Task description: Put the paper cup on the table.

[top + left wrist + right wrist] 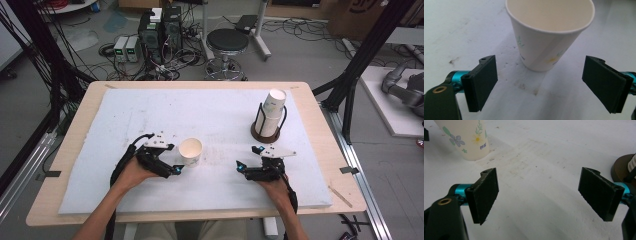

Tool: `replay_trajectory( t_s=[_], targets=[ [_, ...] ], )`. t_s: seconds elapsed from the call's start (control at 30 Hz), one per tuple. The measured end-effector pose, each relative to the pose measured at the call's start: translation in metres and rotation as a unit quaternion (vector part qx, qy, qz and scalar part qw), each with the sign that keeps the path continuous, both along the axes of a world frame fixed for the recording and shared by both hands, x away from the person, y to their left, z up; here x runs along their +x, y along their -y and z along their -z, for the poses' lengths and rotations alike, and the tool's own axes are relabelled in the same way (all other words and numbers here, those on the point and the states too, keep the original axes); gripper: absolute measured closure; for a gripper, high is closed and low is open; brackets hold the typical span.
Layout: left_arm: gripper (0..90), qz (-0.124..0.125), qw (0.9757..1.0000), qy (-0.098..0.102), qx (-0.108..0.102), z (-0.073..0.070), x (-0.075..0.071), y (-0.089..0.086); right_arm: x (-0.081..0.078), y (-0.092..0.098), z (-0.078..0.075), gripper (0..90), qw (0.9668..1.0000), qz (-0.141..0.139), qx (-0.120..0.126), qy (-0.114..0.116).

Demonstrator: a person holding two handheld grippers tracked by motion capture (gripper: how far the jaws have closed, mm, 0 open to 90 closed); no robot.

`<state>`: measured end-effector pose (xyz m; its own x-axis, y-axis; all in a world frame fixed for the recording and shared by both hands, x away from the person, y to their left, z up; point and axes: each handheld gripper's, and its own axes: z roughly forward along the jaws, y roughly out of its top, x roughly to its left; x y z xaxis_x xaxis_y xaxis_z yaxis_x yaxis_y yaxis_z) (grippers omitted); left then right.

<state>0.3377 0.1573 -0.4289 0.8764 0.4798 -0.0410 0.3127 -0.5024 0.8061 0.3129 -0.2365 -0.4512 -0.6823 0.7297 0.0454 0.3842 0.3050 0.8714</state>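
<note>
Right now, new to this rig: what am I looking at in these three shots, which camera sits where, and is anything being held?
No robot arm here: a person holds hand-operated tongs in each hand at a table. The high view looks down from above the person's side, showing the left tongs and the right tongs. The other two pictures come from cameras riding on each pair of tongs, looking along their black jaws.

On the white foam mat stands an open white paper cup with a flower print. At the back right, a stack of white paper cups sits in a dark wire holder with a round brown base.

Nothing is held. Both pairs of tongs are open; the left one's jaws point at the single cup without touching it.
</note>
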Motion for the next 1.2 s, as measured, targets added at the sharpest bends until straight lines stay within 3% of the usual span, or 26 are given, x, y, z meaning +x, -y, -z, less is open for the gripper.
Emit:
replay_trajectory(
  t_s=[0.03, 0.23, 0.5, 0.7, 0.9, 1.0, 1.2],
  targets=[
    [12.9, -0.007, 0.9999, 0.008, -0.004, 0.0, -0.003, -0.007, 0.0, 0.0, 0.0, 16.9, 1.0, 0.001, 0.001, 0.0],
    [13.0, -0.032, 0.9988, 0.011, -0.035, -0.002, -0.012, -0.036, 0.0, 0.0, 0.0, 17.0, 1.0, 0.002, 0.002, 0.001],
    [13.0, -0.075, 0.9934, 0.026, -0.083, -0.001, -0.021, -0.066, -0.002, -0.001, 0.0, 17.0, 0.9999, 0.01, -0.001, 0.007],
    [13.0, -0.094, 0.9908, 0.032, -0.092, 0.002, -0.027, -0.082, -0.002, 0.001, 0.0, 17.0, 0.9999, 0.013, 0.005, 0.006],
    [13.0, -0.127, 0.9842, 0.055, -0.111, 0.009, -0.033, -0.098, -0.002, 0.002, 0.0, 17.0, 0.9998, 0.014, 0.009, 0.014],
    [13.0, -0.147, 0.9801, 0.063, -0.117, 0.013, -0.035, -0.103, -0.003, 0.004, 0.0, 17.0, 0.9996, 0.017, 0.02, 0.006],
    [13.2, -0.158, 0.9773, 0.072, -0.122, 0.019, -0.036, -0.108, -0.003, 0.004, 0.0, 17.0, 0.9996, 0.017, 0.022, 0.008]
  ],
)
